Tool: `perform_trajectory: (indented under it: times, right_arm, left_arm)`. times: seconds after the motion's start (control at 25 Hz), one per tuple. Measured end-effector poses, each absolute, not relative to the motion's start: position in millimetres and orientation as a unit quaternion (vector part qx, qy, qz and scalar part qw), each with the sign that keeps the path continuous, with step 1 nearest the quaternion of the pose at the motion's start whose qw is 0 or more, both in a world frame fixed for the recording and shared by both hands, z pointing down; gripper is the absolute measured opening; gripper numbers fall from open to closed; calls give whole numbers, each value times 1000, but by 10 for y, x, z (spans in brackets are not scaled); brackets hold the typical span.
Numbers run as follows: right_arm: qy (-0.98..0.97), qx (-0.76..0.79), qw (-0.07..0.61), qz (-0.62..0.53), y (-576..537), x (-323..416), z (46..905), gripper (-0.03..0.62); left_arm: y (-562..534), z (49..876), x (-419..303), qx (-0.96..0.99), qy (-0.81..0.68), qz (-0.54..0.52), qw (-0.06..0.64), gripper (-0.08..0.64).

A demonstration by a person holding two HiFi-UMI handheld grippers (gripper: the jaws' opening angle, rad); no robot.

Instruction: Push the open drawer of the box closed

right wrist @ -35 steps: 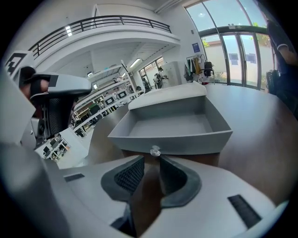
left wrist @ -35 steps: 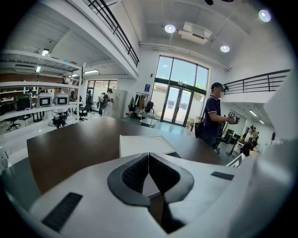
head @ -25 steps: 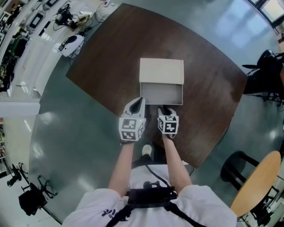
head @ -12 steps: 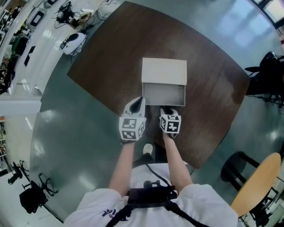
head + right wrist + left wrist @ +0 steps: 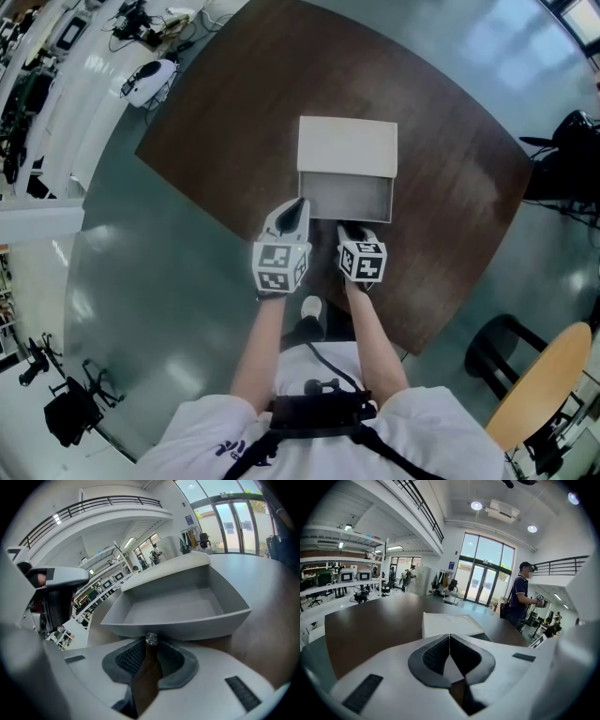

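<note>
Dark brown worktop carries a white box straight ahead of our tools, its grey drawer standing open toward us. We hold the right tool with its jaws together, their tips right at the small clear knob on the drawer front. Our left tool also has its jaws pressed together and grips nothing. The drawer's near corner lies just to its right, and the box is ahead and to the right.
</note>
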State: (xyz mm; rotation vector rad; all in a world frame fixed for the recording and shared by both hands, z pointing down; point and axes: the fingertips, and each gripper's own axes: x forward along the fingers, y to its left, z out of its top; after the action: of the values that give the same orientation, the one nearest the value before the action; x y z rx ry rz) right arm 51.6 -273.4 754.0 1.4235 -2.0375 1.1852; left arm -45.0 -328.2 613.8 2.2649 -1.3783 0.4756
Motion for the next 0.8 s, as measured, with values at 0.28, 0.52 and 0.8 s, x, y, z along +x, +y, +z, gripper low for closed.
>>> perform_trajectory:
  times: [0.28,0.52,0.8]
  right_arm:
    - [-730,510,177,419,-2807,518,7475,81]
    - [-747,502,151,408,-2961,577,7388,81]
    - [-754,512,125,392,-3142,536,7331,81]
  left_arm:
    - [-3408,6065,-478,820,-502,164,219,9]
    - [-3409,6086,-419,820,-500,167,222,9]
    - [-3429,6142,-436,820,-496,166,232,9]
